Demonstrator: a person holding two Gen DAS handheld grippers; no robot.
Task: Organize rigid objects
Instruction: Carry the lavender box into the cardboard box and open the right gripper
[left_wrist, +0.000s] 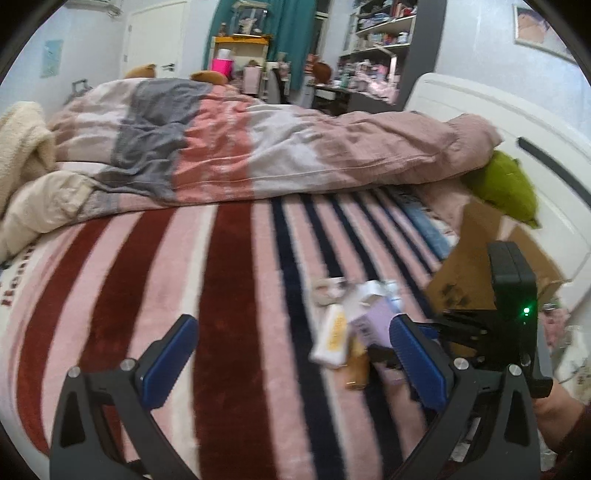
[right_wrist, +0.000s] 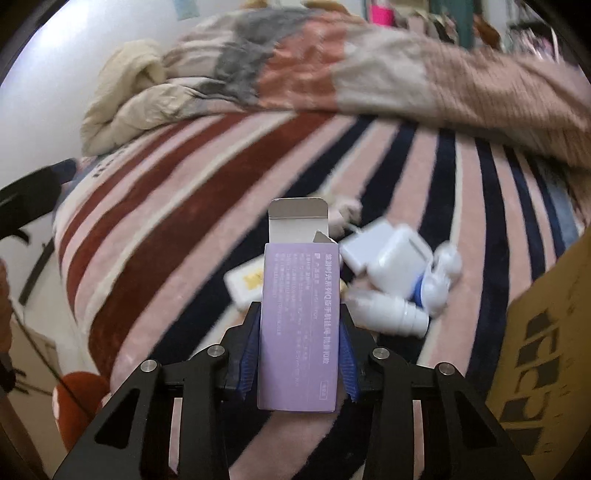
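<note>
Bedroom, cluttered shelves (left_wrist: 384, 33) at the back. Bed covered by a striped blanket (left_wrist: 229, 280) in pink, dark red and navy; a rumpled duvet (left_wrist: 258, 147) piled behind it, green cushion (left_wrist: 506, 184) by the white headboard (left_wrist: 498, 110).

Right gripper (right_wrist: 297, 343): jaws closed on a purple box (right_wrist: 295, 325), blue pads (right_wrist: 345, 358) pressed against both long sides. Box held upright above the blanket, top flap open, inside not visible. White print on its face.

Behind it, a loose pile on the blanket: white adapter (right_wrist: 388, 258), white bottle (right_wrist: 388, 310) lying on its side just in front of the adapter, a blue-and-white item (right_wrist: 436, 284) touching the adapter's right side (blurred, can't tell what), white tube (right_wrist: 245, 284) with yellow print to the left.

Cardboard box (right_wrist: 546, 332) at the right edge of the bed, black print on its wall. Contents can't be seen from either view.

Left gripper (left_wrist: 291, 350): jaws wide apart, nothing between them, hovering over the blanket. The pile and the purple box sit just ahead of its right finger.
</note>
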